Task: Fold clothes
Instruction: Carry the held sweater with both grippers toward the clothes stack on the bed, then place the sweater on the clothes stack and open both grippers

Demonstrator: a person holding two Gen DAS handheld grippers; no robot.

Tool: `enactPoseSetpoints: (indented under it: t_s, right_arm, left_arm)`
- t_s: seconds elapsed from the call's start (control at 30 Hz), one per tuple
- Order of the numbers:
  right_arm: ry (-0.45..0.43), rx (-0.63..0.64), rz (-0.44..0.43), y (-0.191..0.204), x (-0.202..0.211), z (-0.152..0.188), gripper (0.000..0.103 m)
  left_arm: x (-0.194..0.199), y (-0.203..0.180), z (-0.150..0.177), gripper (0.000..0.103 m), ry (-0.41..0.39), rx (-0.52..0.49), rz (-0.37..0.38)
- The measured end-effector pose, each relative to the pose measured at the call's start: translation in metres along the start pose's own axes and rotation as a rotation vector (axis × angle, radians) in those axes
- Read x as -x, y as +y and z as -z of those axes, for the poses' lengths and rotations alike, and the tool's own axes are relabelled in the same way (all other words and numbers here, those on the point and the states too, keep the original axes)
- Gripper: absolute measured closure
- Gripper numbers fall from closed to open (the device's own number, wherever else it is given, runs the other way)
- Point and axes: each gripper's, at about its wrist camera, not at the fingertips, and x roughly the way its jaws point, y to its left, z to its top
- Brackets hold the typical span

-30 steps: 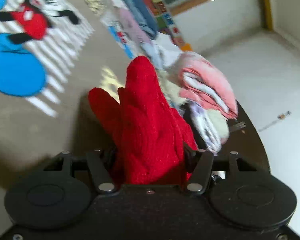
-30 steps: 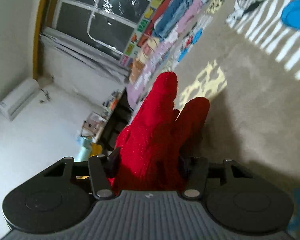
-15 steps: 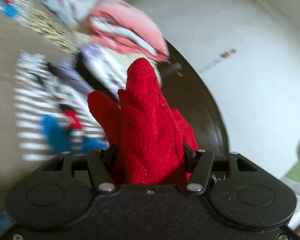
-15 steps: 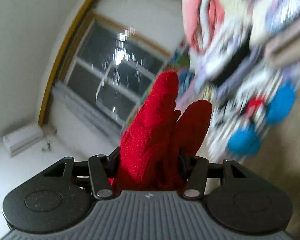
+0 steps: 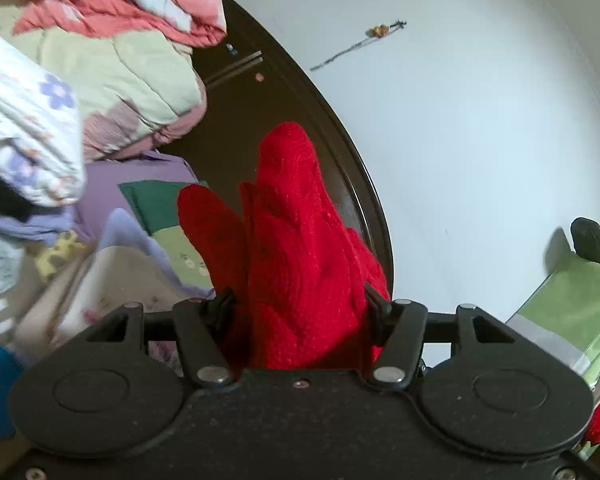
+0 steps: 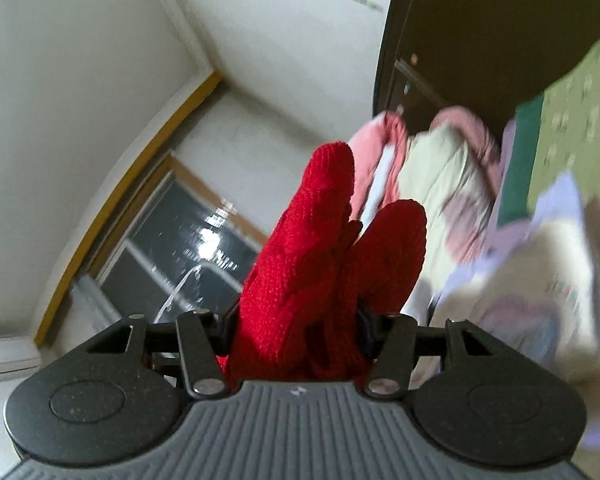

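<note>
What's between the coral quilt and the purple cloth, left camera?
A pale green quilt with a dusty pink edge, seen in the left wrist view.

Both cameras swung off beige carpet; pink quilt stack (image 5: 112, 12) now close, dark wardrobe (image 6: 480, 40) filling background.

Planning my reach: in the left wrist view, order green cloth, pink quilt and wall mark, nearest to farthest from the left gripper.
1. Green cloth, just left of the left gripper.
2. Pink quilt, upper left, atop the stack.
3. Wall mark, upper right, on the white wall.
</note>
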Motion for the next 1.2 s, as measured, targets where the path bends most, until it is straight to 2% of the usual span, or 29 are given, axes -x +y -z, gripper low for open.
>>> enactPoseSetpoints:
  t_s: [0.17,0.23,0.3,0.37,0.4,0.5,0.57,0.7,0.73,0.83,1.0,1.2]
  right_arm:
    - [-0.086,0.014,0.054,-0.031,-0.015,-0.034,0.048]
    - [-0.120,0.019,0.076,-0.043,-0.020,-0.047,0.048]
    - [-0.107,-0.057,0.147,-0.079,-0.034,-0.040,0.048]
    - [-0.088,-0.141,0.223,-0.118,-0.047,-0.032,0.047]
    - [-0.079,-0.183,0.261,-0.137,-0.054,-0.027,0.046]
    - [-0.070,-0.168,0.261,-0.150,-0.066,-0.028,0.043]
    - [-0.054,-0.154,0.276,-0.150,-0.077,-0.035,0.042]
    - [-0.057,-0.143,0.303,-0.148,-0.082,-0.044,0.041]
    - [-0.061,-0.130,0.312,-0.145,-0.080,-0.045,0.041]
    - [-0.073,-0.085,0.343,-0.127,-0.069,-0.050,0.041]
    - [-0.098,0.007,0.374,-0.095,-0.034,-0.051,0.041]
    - [0.007,0.161,0.462,-0.049,-0.024,-0.049,0.038]
  left_arm:
    - [-0.042,0.036,-0.009,0.044,0.048,0.040,-0.001]
    - [-0.059,0.061,-0.004,0.044,0.090,0.073,-0.099]
    - [-0.072,0.087,0.002,0.040,0.130,0.111,-0.199]
    - [-0.074,0.107,0.007,0.036,0.145,0.160,-0.231]
    - [-0.074,0.112,0.009,0.036,0.145,0.174,-0.239]
    - [-0.067,0.109,0.011,0.035,0.122,0.185,-0.244]
    - [-0.062,0.106,0.012,0.031,0.107,0.192,-0.248]
    - [-0.054,0.095,0.006,0.016,0.069,0.193,-0.262]
    - [-0.050,0.091,0.005,0.013,0.059,0.184,-0.280]
    - [-0.034,0.077,0.010,0.012,0.046,0.132,-0.339]
    - [-0.013,0.045,0.026,0.012,0.046,-0.011,-0.420]
    - [-0.010,-0.002,0.048,0.005,0.071,-0.249,-0.552]
